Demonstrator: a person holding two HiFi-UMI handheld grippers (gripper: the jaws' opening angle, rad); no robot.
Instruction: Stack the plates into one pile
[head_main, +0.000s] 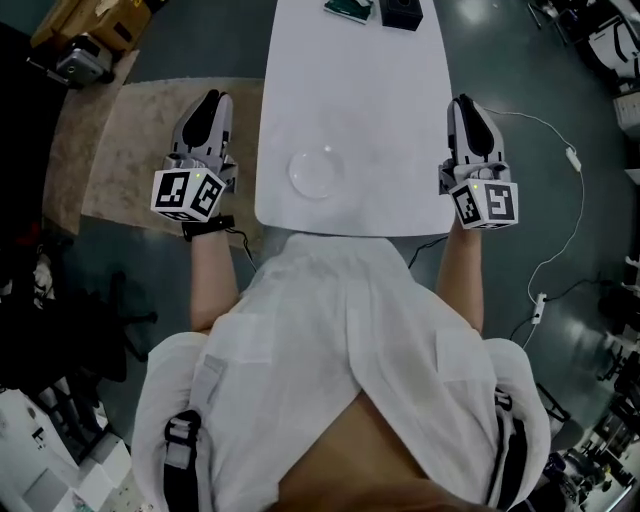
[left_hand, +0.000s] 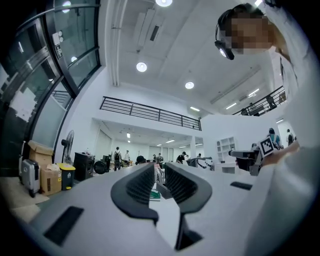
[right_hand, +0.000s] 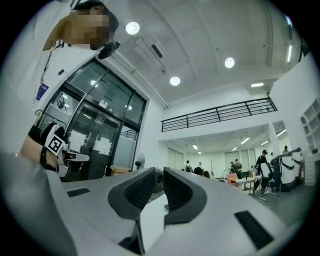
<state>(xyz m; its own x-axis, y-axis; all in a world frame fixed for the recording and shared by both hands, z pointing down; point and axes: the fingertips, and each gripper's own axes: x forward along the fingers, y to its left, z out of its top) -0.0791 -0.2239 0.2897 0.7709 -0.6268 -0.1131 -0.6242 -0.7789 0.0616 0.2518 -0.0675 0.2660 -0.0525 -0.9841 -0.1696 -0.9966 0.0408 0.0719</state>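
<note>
A clear round plate (head_main: 317, 172) lies on the white table (head_main: 350, 90) close to its near edge; whether more than one plate lies there I cannot tell. My left gripper (head_main: 210, 98) is held beyond the table's left edge, above the rug, pointing away from me. My right gripper (head_main: 462, 102) hangs level with it at the table's right edge. In the left gripper view the left gripper (left_hand: 160, 172) has only a narrow gap between its jaws, with nothing in it. The right gripper (right_hand: 160, 177) looks the same in the right gripper view. Neither touches the plate.
A dark green object (head_main: 350, 9) and a black box (head_main: 400, 13) sit at the table's far end. A beige rug (head_main: 130, 140) lies left of the table, with boxes (head_main: 90, 30) beyond it. A white cable (head_main: 560, 140) trails over the floor at right.
</note>
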